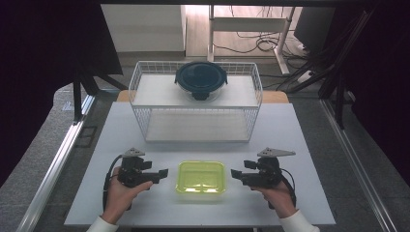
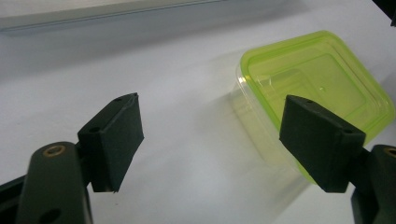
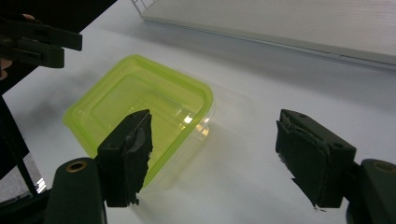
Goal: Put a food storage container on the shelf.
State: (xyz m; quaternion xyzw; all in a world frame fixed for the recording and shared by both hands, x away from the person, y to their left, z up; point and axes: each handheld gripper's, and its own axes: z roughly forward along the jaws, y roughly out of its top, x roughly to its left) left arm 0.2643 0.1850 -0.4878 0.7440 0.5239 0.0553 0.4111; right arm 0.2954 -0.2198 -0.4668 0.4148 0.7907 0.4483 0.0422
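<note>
Green lidded container (image 1: 201, 177): on the table (image 1: 290, 145), just before the wire basket (image 1: 145, 96). Left gripper (image 1: 163, 172) and right gripper (image 1: 235, 173) flank the container, jaws apart, empty. Advice: close squarely on opposite walls, lift level.

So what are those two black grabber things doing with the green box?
A person sits at a white table with a grabber in each hand. The left gripper and the right gripper point at a green lidded box lying between them. Both sets of jaws are open and neither one touches the box. Farther back stands a white wire rack with a round dark-lidded container on its top shelf.
</note>
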